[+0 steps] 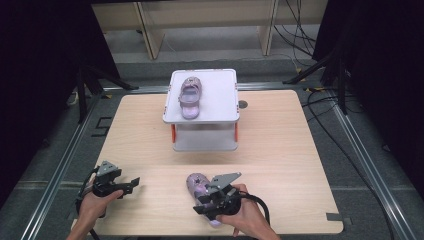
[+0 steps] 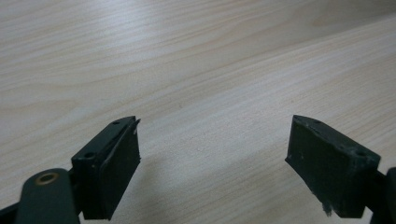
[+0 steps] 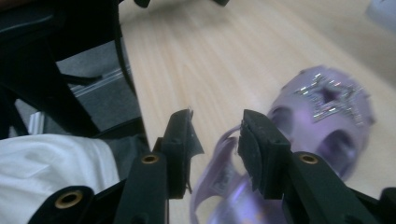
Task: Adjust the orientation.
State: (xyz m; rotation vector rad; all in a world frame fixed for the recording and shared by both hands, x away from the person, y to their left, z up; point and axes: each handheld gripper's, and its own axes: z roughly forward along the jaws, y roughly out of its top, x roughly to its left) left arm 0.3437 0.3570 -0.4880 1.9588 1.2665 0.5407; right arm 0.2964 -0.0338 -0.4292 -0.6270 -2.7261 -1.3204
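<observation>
Watching the near edge: the right claw [image 1: 207, 200] hangs over a purple shoe [image 1: 196, 184] on the bench [image 1: 280, 150].
Right claw: parted, the shoe's heel strap between the jaws in the right gripper view, pads [image 3: 256, 149] not pressing on it; released, I judge.
Left claw [image 1: 125, 186]: wide open near left, nothing between the jaws, just bare wood.
Shoe's mate [image 1: 190, 97]: lying on the white stand [image 1: 220, 100] at the far middle, toe toward us.
Risk one: a pinch on that thin strap alone lets the shoe swing and slip out.
Risk two: the shoe sits close to the near edge; a nudge could push it off.
</observation>
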